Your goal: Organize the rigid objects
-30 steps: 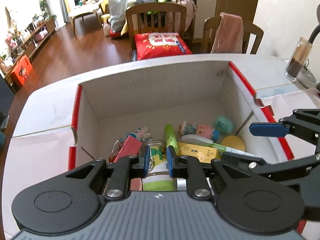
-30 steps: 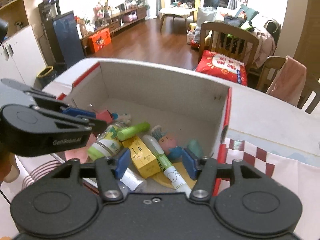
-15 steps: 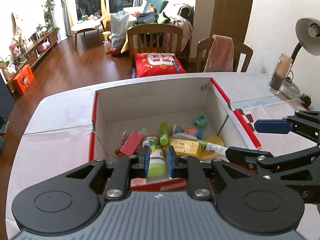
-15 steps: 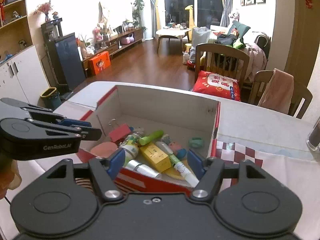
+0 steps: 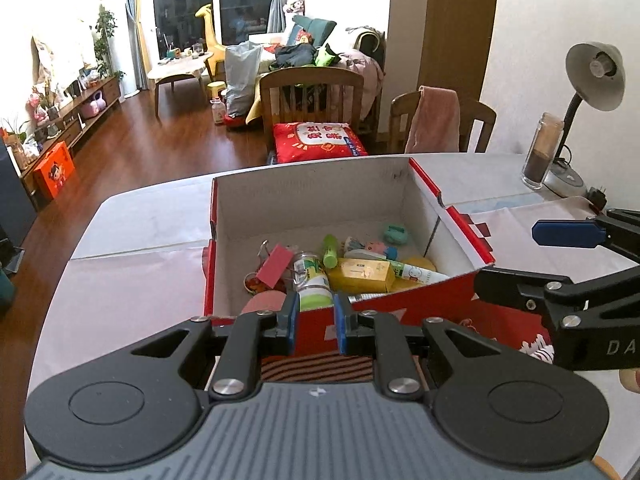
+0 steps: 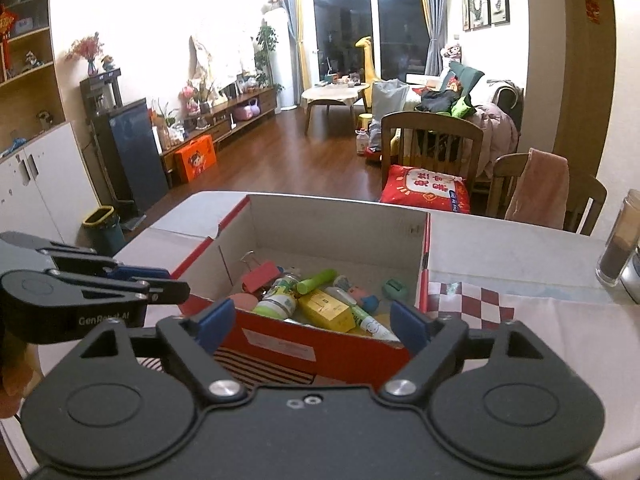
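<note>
A red cardboard box [image 5: 452, 216] with a white inside stands on the table. In it lie a yellow carton [image 5: 362, 276], a green marker [image 5: 330, 250], a pink binder clip [image 5: 274, 266], a green-lidded jar [image 5: 314, 280], a white tube [image 5: 416, 272] and small toys. My left gripper [image 5: 316, 320] is shut and empty, just short of the box's near wall. My right gripper [image 6: 314, 322] hangs before that near wall [image 6: 320, 348]; its jaws are opening with nothing between them. The yellow carton [image 6: 326, 310] and the marker [image 6: 316, 280] show beyond it.
A desk lamp [image 5: 596, 76] and a glass jar [image 5: 542, 152] stand at the table's far right. A red-checked cloth [image 6: 468, 300] lies right of the box. Behind the table are wooden chairs [image 5: 316, 96], one with a red cushion [image 5: 318, 140].
Both grippers have drawn back and up from over the box, which now sits farther off. The right jaws have spread wider. The left stays shut.
</note>
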The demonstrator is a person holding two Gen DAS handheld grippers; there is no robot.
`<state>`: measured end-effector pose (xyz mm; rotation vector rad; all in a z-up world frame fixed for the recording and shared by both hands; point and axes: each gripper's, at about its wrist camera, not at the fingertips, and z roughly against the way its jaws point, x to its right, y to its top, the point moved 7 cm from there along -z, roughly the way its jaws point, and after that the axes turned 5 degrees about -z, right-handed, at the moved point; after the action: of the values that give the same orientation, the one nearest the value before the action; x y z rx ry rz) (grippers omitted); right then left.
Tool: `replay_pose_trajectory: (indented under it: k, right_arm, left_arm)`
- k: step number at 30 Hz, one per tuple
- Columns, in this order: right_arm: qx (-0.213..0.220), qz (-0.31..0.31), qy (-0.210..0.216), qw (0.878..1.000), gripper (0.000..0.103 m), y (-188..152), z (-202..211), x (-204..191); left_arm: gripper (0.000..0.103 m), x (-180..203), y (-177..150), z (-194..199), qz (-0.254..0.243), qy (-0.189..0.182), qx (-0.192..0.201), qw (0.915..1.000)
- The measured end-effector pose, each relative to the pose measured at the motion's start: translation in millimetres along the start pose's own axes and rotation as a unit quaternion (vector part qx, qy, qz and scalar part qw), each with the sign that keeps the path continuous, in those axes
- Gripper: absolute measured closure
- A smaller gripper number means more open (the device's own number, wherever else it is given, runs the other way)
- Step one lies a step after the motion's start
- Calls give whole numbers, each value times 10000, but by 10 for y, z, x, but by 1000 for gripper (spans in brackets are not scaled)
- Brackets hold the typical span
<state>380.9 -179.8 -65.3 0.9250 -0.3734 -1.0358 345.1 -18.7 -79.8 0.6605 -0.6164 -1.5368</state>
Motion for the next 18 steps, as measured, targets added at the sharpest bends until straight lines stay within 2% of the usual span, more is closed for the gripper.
replay_pose_trajectory:
  k: [5, 6, 8, 10, 15, 18]
  right_arm:
    - [93, -73, 0, 9999, 15, -80, 107, -8]
    - [106, -84, -10, 9999, 14, -92, 121, -11]
    - [129, -111, 4, 9999, 12, -128, 162, -29]
    - [152, -121, 2, 9998, 11, -154, 201, -49]
    - [233, -191, 41, 9995, 6, -166, 293, -62]
    - [300, -255, 89, 9992, 2, -185, 361, -61]
  left_arm:
    - [85, 9, -67, 98, 29, -47, 62, 10000]
    - [82, 6, -87, 118, 46, -44, 74, 10000]
    - [68, 8, -109, 151, 73, -70, 117, 9999]
    - [36, 13, -122, 206, 74, -38, 236, 9997]
    - [33, 48, -145, 323, 31, -69, 409, 9991]
    - [25, 60, -152, 382, 49, -95, 476, 9988]
